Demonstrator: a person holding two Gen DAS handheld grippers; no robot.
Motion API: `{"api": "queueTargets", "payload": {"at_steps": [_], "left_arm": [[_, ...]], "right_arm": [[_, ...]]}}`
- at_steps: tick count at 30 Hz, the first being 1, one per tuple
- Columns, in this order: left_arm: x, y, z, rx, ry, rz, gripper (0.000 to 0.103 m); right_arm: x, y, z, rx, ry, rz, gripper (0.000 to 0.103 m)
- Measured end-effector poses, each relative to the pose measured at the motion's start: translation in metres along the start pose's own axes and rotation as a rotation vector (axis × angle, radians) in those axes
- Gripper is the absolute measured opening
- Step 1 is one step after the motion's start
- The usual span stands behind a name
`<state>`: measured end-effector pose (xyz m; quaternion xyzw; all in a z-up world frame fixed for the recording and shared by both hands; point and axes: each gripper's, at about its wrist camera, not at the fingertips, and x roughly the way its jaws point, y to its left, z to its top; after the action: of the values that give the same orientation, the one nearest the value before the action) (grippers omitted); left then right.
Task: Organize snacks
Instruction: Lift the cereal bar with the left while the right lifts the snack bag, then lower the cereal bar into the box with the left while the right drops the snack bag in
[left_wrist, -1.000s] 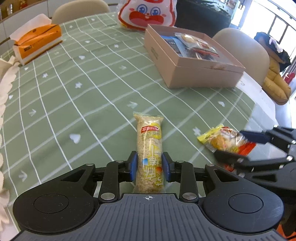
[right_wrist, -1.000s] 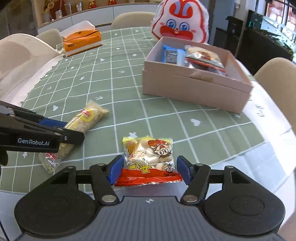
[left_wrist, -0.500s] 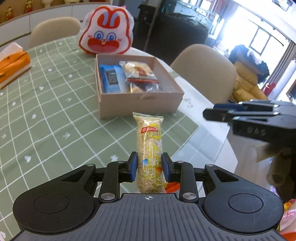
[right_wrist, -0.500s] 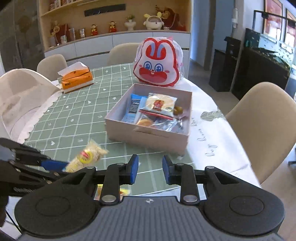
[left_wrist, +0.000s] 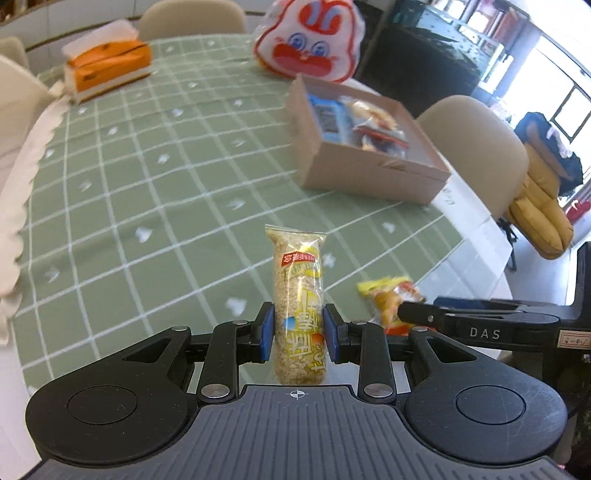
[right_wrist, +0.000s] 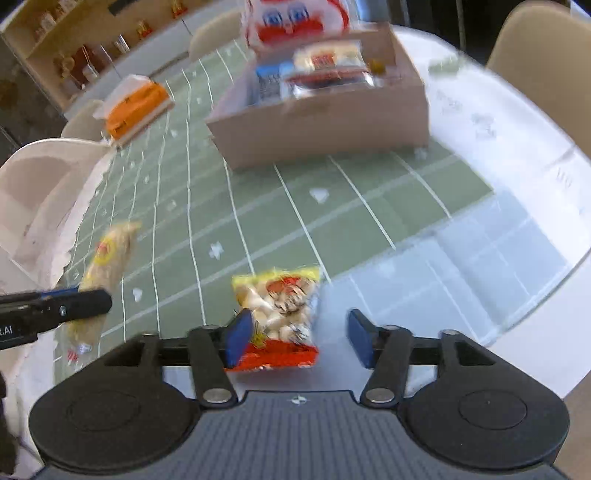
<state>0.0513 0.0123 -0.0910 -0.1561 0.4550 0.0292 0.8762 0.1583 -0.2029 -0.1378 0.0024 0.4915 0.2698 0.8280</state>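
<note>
My left gripper (left_wrist: 298, 334) is shut on a long clear pack of puffed-rice bar (left_wrist: 298, 295), held above the green checked tablecloth; the bar also shows blurred in the right wrist view (right_wrist: 107, 258). My right gripper (right_wrist: 299, 338) is open over a yellow and red snack bag (right_wrist: 279, 310) that lies on the table near its front edge, closer to the left finger. That bag also shows in the left wrist view (left_wrist: 389, 299), beside the right gripper's fingers (left_wrist: 443, 314). A cardboard box (left_wrist: 369, 173) holding several snacks stands further back, also seen in the right wrist view (right_wrist: 321, 122).
An orange tissue box (left_wrist: 107, 68) sits at the far left of the table. A white and red rabbit-face bag (left_wrist: 310, 40) stands behind the cardboard box. Beige chairs (left_wrist: 476, 147) stand around the table. The glass table edge (right_wrist: 517, 277) is to the right.
The right gripper was shut and raised half a second ago; now it is open and low over the yellow and red bag. The left gripper swung back left, still holding the rice bar.
</note>
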Motion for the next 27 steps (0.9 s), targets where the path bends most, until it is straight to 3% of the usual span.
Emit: {"api": "queueTargets", "payload": {"at_steps": [3,6,8,9,14,17,22,27], "left_arm": [[0.001,0.007,-0.004,0.007,0.017,-0.003,0.033],[-0.001,0.008,-0.010,0.012,0.026,-0.018,0.033],[-0.001,0.007,-0.011,0.015,0.025,-0.027,0.033],[-0.002,0.007,-0.011,0.015,0.023,-0.032,0.033],[-0.006,0.002,0.002,-0.030,-0.022,-0.074,0.033],[-0.015,-0.010,0.032,-0.054,-0.083,-0.130,0.033],[-0.031,-0.055,0.107,0.044,-0.235,-0.152,0.033],[-0.007,-0.097,0.176,0.103,-0.309,-0.143,0.033]], "right_arm": [[0.009,0.019,-0.003,-0.058,-0.011,-0.020,0.070],[0.017,0.040,-0.010,-0.177,-0.043,-0.113,0.073],[0.019,0.050,-0.015,-0.269,-0.048,-0.164,0.063],[0.016,0.053,-0.016,-0.310,-0.049,-0.162,0.057],[-0.016,0.045,0.000,-0.369,-0.062,-0.122,0.055],[-0.053,0.033,0.036,-0.355,-0.151,-0.100,0.055],[-0.130,0.012,0.125,-0.352,-0.381,-0.082,0.055],[-0.165,-0.012,0.197,-0.345,-0.515,-0.062,0.055]]}}
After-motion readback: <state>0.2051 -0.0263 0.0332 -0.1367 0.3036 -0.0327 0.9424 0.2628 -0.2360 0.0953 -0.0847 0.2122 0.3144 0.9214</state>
